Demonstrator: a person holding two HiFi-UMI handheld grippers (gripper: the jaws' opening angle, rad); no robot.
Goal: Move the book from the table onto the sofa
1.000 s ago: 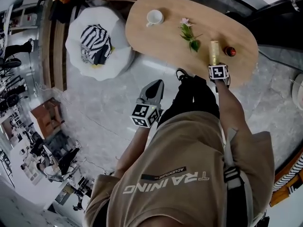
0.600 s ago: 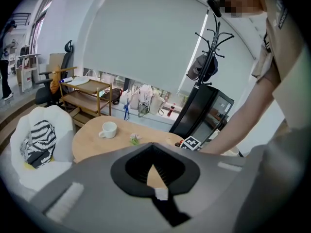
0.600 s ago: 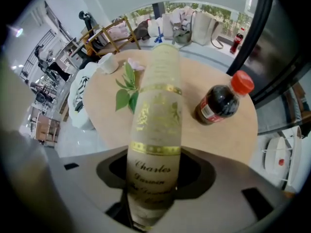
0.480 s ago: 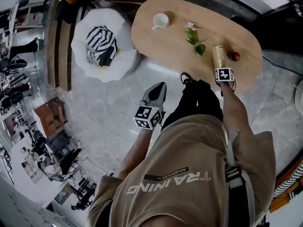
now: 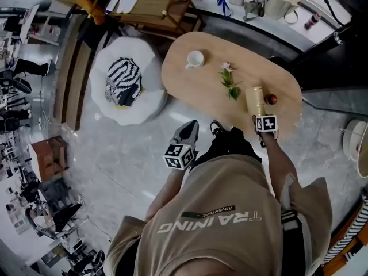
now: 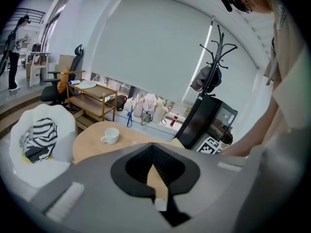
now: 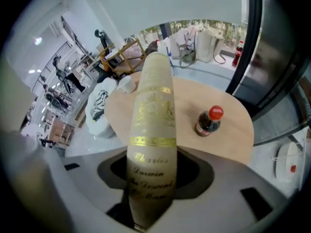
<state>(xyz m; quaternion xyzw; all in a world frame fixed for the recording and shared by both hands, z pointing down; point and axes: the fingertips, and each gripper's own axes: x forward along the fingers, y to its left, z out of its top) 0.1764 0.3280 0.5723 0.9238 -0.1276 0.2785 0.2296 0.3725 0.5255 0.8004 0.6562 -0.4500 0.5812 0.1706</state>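
A person in a beige printed T-shirt (image 5: 230, 211) stands at an oval light-wood worktop (image 5: 195, 88), seen from steeply above. The right hand-held gripper (image 5: 259, 114) is clamped on a beige hardback book with gilt script on its spine (image 7: 151, 144). Its jaws have just been closing, with the volume between them. The book stands up from the near edge of the worktop, beside a small dark bottle with a red cap (image 5: 270, 99). No view shows whether its far end touches the wood, and the pads themselves are hidden behind its covers. The left hand-held gripper (image 5: 191, 126) hangs over the grey floor beside the person's leg, jaws together and holding nothing. A white cup (image 5: 195, 59) and a pink flower sprig with green leaves (image 5: 229, 82) lie farther along the worktop. The rounded white sofa (image 5: 138, 56) sits just beside the worktop's left end, carrying a black-and-white striped cushion (image 5: 122, 80). The person's torso covers much of both arms, and the cluttered background is too small to make out.
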